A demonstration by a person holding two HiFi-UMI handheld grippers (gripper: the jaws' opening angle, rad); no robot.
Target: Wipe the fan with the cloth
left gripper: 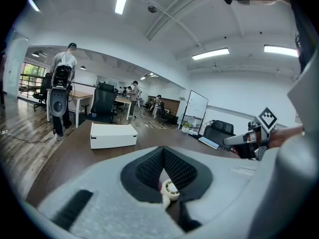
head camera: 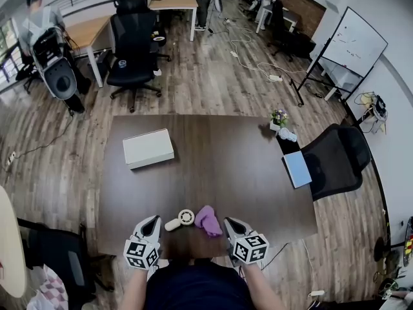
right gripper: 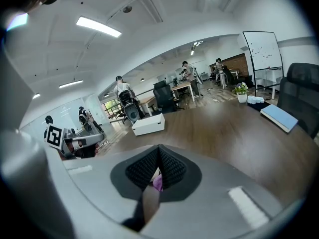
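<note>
Both claws clenched on nothing, as I read them. Left gripper [head camera: 153,220] at near edge of table [head camera: 213,166], just left of small white fan [head camera: 181,219]. Right gripper [head camera: 230,222] just right of purple cloth [head camera: 208,219]. Fan lies flat between grippers, cloth bunched just beside its round head. White box [head camera: 148,148] well apart, far left of tabletop.

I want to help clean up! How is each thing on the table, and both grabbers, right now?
left gripper: shut, empty
right gripper: shut, empty
fan: lying on the table, untouched
cloth: crumpled beside the fan
white box: closed
</note>
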